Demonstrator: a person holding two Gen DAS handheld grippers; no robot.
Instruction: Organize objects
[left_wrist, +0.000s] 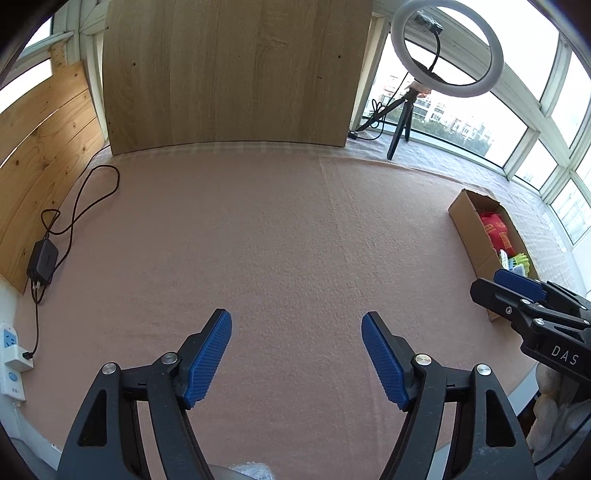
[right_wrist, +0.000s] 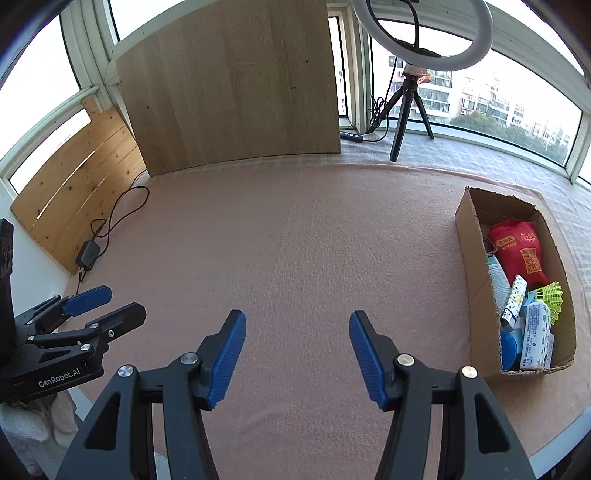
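The left gripper (left_wrist: 296, 320) fills the bottom of its own view with its two blue-padded fingers (left_wrist: 208, 356) spread wide and nothing between them; it hangs over the bare pink cloth (left_wrist: 258, 229). The right gripper (right_wrist: 297, 319) stands the same way in its own view, jaws parted and empty, over the same cloth. Each shows in the other's picture: the right one enters the left view at the lower right edge, the left one sits at the lower left of the right view, beside a bit of white cloth at the frame's edge.

The cardboard box (right_wrist: 476, 295) lies at the right of the right view, on the pink cloth, well apart from both grippers. Inside it, at the far end, is a red pouch (right_wrist: 519, 251); nearer lie a white tube (right_wrist: 496, 280) along the left wall, a small patterned stick (right_wrist: 515, 299), a yellow-green shuttlecock (right_wrist: 552, 293), a white tissue pack (right_wrist: 535, 336) and a blue round lid (right_wrist: 509, 347). In the left view the same box appears at the right, partly hidden by the right gripper.

Farther out, a wooden board (right_wrist: 236, 85) stands upright at the top centre, a plank panel (right_wrist: 81, 192) leans at the left, and a black power adapter (right_wrist: 88, 256) with its cable lies below it. A ring light (right_wrist: 424, 33) on a small tripod stands at the upper right before the windows.
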